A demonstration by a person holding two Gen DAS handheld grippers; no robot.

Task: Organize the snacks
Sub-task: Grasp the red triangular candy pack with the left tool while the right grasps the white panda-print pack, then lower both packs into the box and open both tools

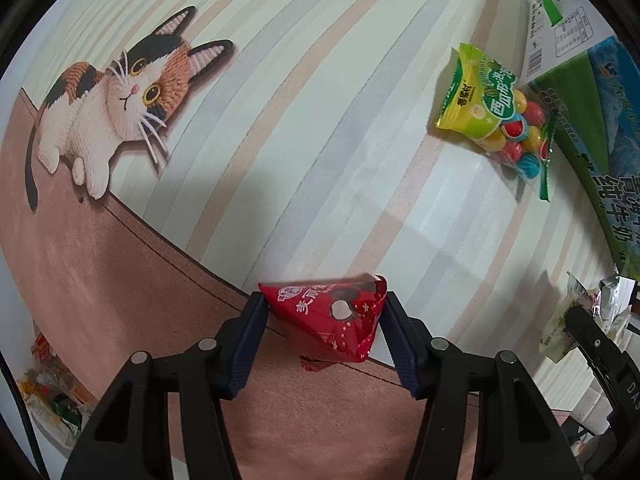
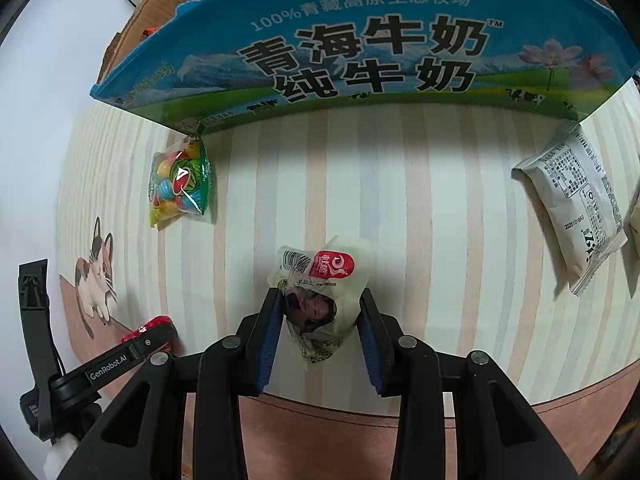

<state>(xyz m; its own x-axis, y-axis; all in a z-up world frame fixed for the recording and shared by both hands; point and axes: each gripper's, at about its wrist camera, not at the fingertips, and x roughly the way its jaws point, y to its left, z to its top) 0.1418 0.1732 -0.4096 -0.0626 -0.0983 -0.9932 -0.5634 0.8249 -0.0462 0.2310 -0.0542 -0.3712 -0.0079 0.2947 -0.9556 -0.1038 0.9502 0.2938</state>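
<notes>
Left wrist view: left tongs (image 1: 322, 320) pinch a red snack packet (image 1: 340, 320) just above the bench (image 1: 320, 120); right tongs (image 2: 318, 312) clench a pale snack packet (image 2: 320, 280). Lifting straight, squeezing gently, should keep both intact.

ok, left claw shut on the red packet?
Shut: left claw pads press both sides of the red packet.

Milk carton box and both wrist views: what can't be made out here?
- Milk carton box: its inside; right wrist view sees only the outer wall.
- Red snack packet: lower end, hidden between the left hand-held gripper fingers.
- White snack packet: lower part, hidden by the right hand-held gripper.
- Wrapper pile: left wrist view, cut by the edge and too small to identify.
</notes>
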